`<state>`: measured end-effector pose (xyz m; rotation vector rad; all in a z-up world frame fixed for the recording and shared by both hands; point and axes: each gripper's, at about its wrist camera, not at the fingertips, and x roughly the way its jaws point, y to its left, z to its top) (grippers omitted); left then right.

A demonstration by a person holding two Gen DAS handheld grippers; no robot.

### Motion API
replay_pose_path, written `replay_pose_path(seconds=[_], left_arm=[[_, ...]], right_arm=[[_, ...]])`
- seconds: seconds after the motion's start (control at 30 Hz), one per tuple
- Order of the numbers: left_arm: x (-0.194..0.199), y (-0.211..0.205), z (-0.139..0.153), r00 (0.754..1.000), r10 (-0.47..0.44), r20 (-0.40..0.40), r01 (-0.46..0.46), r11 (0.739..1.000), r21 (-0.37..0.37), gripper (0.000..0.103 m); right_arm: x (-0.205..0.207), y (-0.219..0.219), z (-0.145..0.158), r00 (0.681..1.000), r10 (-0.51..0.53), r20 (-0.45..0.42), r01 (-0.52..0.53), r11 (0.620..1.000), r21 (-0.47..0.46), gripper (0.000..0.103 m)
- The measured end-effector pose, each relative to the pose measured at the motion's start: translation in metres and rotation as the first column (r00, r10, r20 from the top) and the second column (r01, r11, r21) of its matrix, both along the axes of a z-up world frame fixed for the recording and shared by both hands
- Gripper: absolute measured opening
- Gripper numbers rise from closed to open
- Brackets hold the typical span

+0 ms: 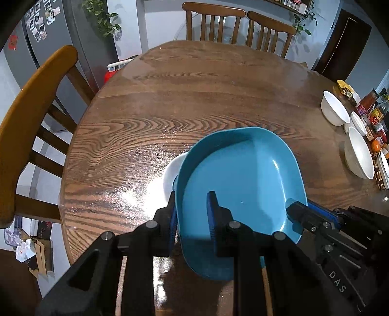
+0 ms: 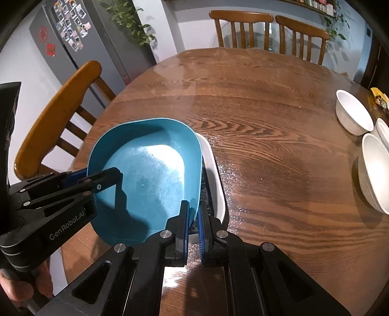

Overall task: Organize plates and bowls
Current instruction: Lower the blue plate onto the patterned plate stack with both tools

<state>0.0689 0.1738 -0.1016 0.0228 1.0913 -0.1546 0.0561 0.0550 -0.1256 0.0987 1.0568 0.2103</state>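
Both grippers clamp the blue plate's rim: left gripper (image 1: 192, 214) on its left edge, right gripper (image 2: 193, 218) on its right. Blue plate (image 1: 243, 179) hangs tilted between them, directly above white dish (image 2: 211, 165), long axes aligned.

The left wrist view looks forward and down along its own fingers from the near edge of the round brown wooden table (image 1: 194, 97), close above the blue rounded plastic plate (image 1: 243, 175); the right wrist view faces the same way from just to that plate's (image 2: 150, 170) right; both share it, the table (image 2: 267, 109), the white ceramic bowls (image 1: 334, 111) (image 2: 352, 113) and the far wooden chairs (image 1: 214, 21) (image 2: 240, 26).
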Motion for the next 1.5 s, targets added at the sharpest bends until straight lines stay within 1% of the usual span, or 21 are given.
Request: replay_pose_path(seconds=[0.27, 0.67, 1.2, 1.5], left_arm=[[0.007, -0.004, -0.008, 1.000, -0.005, -0.018, 0.005, 1.000, 0.004, 0.021], [0.015, -0.004, -0.017, 0.999, -0.011, -0.041, 0.012, 1.000, 0.021, 0.021], [0.021, -0.009, -0.028, 0.998, -0.020, -0.068, 0.023, 0.999, 0.040, 0.022], [0.023, -0.011, -0.031, 0.997, -0.030, -0.069, 0.034, 0.998, 0.054, 0.023]], right_arm=[[0.009, 0.000, -0.007, 1.000, -0.005, -0.016, 0.005, 1.000, -0.023, 0.006], [0.018, -0.001, -0.016, 0.999, 0.000, -0.041, -0.001, 1.000, -0.030, 0.006], [0.024, 0.000, -0.023, 0.998, 0.005, -0.064, -0.008, 0.999, -0.051, 0.006], [0.024, 0.000, -0.025, 0.998, 0.007, -0.067, -0.012, 0.998, -0.068, 0.006]])
